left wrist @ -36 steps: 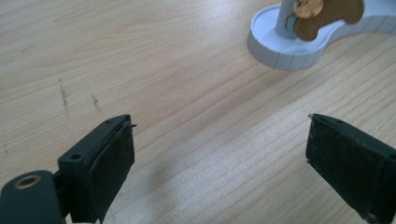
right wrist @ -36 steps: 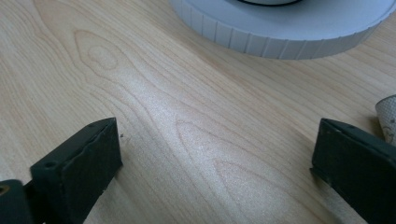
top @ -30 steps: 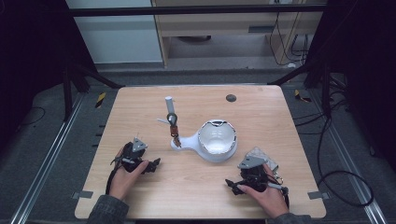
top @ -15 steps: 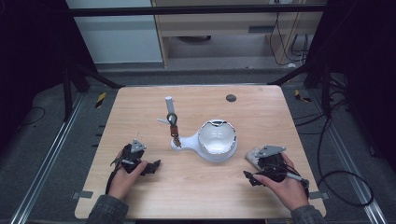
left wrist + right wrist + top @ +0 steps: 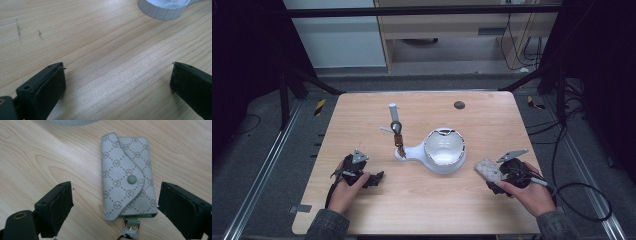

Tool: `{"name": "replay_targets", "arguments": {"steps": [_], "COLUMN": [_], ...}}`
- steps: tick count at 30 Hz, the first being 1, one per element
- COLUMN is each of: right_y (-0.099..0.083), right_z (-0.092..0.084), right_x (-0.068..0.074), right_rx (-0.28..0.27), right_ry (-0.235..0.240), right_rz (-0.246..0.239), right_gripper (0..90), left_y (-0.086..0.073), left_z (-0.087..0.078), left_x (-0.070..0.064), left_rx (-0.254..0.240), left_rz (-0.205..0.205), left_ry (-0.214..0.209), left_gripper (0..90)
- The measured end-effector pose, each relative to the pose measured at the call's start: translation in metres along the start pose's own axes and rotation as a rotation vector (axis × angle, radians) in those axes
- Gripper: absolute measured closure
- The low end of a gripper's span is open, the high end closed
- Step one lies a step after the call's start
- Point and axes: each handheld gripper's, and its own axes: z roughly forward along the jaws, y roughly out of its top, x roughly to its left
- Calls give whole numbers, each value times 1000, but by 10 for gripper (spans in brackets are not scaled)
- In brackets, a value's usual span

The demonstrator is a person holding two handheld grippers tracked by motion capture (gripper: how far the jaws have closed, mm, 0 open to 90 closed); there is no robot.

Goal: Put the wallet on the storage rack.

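A wooden table seen from above, with a person's two hands at its near edge, each holding a two-jaw gripper.

The right gripper hangs over a small grey key pouch with a monogram pattern and a snap flap. The pouch lies flat on the wood between the jaws, closer to the right-hand jaw than to the left. The jaws have just been closing, yet the pads do not touch the pouch; a strip of bare table shows on either side. A metal clasp at the pouch's near end points back toward the gripper. In the high view the pouch lies just ahead of the right gripper, near a white bowl-shaped dish.

The left gripper rests low over the table with its jaws spread wide and nothing between them. The ribbed rim of the dish sits well ahead of it. In the high view the left gripper is well apart from the pouch.

Beyond the dish stands a small post with a ring and a brown strap.

The step in hand appears to be taking hold of the pouch. The next move likely calls for bringing the jaws in evenly on its long edges, centring first so the nearer jaw does not push it sideways.
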Motion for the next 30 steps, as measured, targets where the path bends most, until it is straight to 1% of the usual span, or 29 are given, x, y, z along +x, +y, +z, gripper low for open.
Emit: {"name": "replay_targets", "arguments": {"steps": [4, 8, 11, 14, 22, 24, 30], "right_y": [-1, -2, -2, -3, -5, -5, -7], "right_z": [7, 15, 19, 22, 27, 28, 30], "right_x": [-5, -13, -17, -20, -22, -22, -21], "right_rx": [31, 59, 75, 84, 100, 103, 112], "right_ry": [2, -2, 7, 15, 12, 15, 15], "right_rz": [36, 54, 70, 67, 65, 72, 60], "right_gripper": [131, 147, 154, 166, 192, 211, 240], "left_y": [0, 0, 0, 0, 0, 0, 0], "left_z": [0, 0, 0, 0, 0, 0, 0], "left_x": [0, 0, 0, -1, -1, -1, -1], "left_rx": [-1, -2, -3, -1, -3, -3, 0], "left_rz": [-1, -2, -2, -1, 1, 1, 6], "left_ry": [0, 0, 0, -1, -5, -6, -7], "left_gripper": [0, 0, 0, 0, 0, 0, 0]}}
